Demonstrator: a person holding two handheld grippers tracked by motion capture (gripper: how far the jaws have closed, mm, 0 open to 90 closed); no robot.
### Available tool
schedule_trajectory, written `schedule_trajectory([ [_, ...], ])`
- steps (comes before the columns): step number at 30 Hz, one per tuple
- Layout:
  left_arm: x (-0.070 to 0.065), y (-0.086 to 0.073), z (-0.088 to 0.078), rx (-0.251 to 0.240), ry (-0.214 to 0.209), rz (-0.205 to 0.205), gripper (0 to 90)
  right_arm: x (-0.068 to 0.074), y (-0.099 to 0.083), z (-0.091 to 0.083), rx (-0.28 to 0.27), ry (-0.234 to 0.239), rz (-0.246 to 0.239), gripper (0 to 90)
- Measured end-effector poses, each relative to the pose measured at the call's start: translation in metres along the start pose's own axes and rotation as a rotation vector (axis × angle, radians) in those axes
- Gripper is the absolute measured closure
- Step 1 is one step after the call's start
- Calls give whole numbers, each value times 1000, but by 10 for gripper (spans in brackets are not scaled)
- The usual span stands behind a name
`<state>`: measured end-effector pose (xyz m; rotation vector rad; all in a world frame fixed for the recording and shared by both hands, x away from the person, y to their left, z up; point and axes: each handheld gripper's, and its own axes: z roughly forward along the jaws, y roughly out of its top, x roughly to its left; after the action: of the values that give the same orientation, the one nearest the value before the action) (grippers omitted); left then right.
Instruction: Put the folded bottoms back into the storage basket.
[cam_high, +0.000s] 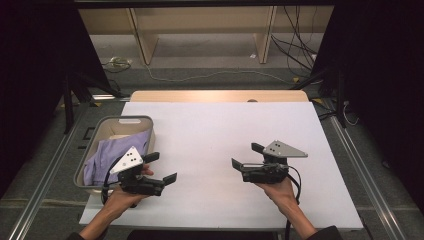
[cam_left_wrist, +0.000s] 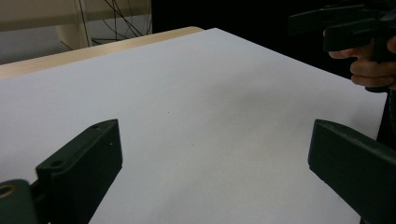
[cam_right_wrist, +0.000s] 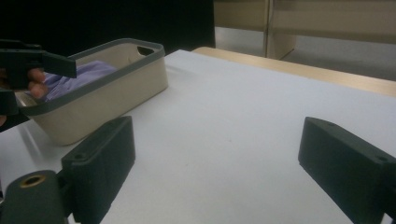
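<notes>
From above, my left hand-held gripper (cam_high: 163, 168) and hand cover the near corner of the basket (cam_high: 93, 131), and the lilac cloth (cam_high: 107, 155) inside hides its floor. In my right hand-held gripper (cam_right_wrist: 215, 163) view the basket's near end runs off the left edge. My forearms are cut off at the bottom edge, and the worktop (cam_high: 210, 135) near edge too.

Lilac cloth (cam_high: 116, 152) in beige, grey-rimmed basket (cam_high: 121, 120) on white table (cam_high: 215, 135)
</notes>
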<state>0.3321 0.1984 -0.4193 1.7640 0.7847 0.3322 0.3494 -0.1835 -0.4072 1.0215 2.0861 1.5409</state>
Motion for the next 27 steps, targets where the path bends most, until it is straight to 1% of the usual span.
schedule_trajectory([
  [4, 0, 0, 0, 0, 3, 5, 17, -1, -3, -4, 6, -13, 1, 90],
  [8, 0, 0, -1, 5, -3, 9, 10, -2, -5, -10, -5, -25, 11, 74],
  [16, 0, -1, -2, 5, -4, 10, 0, -2, -8, -20, -13, -23, 11, 73],
  [19, 0, -1, -3, 7, -7, 11, 0, -2, -10, -23, -7, -28, 19, 62],
  [22, 0, -1, -3, 2, -9, 16, 0, -2, -13, -24, 7, -23, 30, 61],
  [27, 0, -1, -5, 0, -9, 14, 0, 0, -15, -26, 14, -26, 24, 60],
])
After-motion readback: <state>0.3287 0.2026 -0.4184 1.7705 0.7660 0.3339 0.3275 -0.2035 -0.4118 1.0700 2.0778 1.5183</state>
